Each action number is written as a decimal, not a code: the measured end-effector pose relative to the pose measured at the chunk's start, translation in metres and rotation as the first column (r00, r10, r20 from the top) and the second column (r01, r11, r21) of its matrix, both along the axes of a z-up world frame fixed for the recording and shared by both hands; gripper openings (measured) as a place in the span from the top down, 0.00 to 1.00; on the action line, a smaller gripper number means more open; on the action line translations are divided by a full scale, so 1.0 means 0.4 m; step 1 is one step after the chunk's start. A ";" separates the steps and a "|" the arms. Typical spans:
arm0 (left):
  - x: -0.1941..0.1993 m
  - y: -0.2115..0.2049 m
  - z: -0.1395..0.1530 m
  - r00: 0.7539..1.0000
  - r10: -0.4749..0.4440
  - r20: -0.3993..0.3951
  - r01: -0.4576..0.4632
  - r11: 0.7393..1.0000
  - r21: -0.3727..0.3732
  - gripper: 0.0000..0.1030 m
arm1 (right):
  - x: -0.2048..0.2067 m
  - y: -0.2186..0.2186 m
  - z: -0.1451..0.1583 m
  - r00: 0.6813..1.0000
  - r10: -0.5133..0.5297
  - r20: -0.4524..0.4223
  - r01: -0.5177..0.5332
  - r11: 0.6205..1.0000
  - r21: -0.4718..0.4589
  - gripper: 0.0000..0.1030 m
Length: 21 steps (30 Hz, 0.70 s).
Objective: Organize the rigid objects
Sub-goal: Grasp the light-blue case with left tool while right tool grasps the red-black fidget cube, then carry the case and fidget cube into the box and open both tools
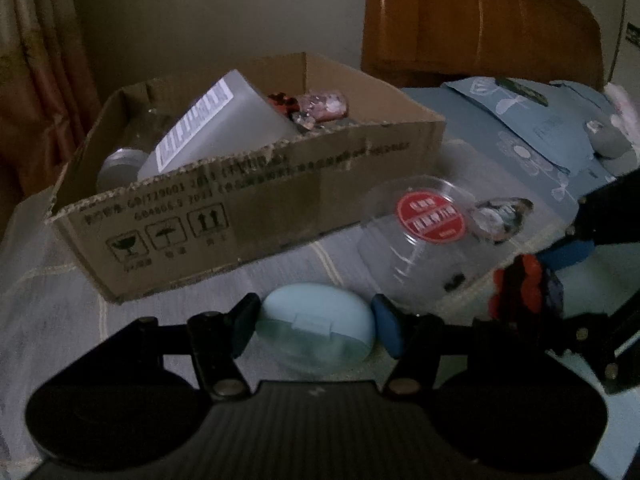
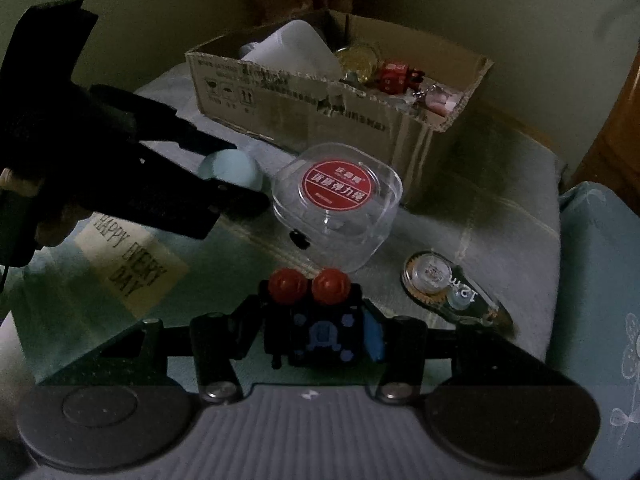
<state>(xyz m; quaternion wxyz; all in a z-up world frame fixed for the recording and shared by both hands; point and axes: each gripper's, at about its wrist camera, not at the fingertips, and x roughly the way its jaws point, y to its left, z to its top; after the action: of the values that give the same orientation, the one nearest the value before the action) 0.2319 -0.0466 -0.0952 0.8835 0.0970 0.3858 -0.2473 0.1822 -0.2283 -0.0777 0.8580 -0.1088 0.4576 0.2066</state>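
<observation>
My left gripper (image 1: pixel 314 326) has its jaws on both sides of a light blue oval case (image 1: pixel 316 326), touching it, on the grey bedcover. The case also shows in the right wrist view (image 2: pixel 234 168) between the left gripper's fingers (image 2: pixel 224 204). My right gripper (image 2: pixel 310 338) is shut on a black cube toy with two red knobs (image 2: pixel 316 328); the toy also shows in the left wrist view (image 1: pixel 520 284). A clear plastic box with a red round label (image 1: pixel 420 236) (image 2: pixel 338 200) lies in front of the cardboard box (image 1: pixel 248 216) (image 2: pixel 320 116).
The cardboard box holds a white bottle (image 1: pixel 212 128), a red cube (image 2: pixel 394 76) and small trinkets. A correction tape dispenser (image 2: pixel 448 288) lies right of my right gripper. A blue patterned pillow (image 1: pixel 540 136) is on the right, a wooden headboard (image 1: pixel 480 20) behind.
</observation>
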 end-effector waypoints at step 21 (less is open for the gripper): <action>-0.105 0.051 0.118 0.999 -0.039 -0.033 0.039 0.999 0.015 0.41 | -0.050 0.007 0.112 1.000 -0.011 0.013 0.011 1.000 0.026 0.45</action>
<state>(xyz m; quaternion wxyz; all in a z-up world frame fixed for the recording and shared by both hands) 0.1898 -0.0261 -0.0481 0.8714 0.1074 0.4000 -0.2631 0.1623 -0.2254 -0.0329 0.8634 -0.0965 0.4498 0.2069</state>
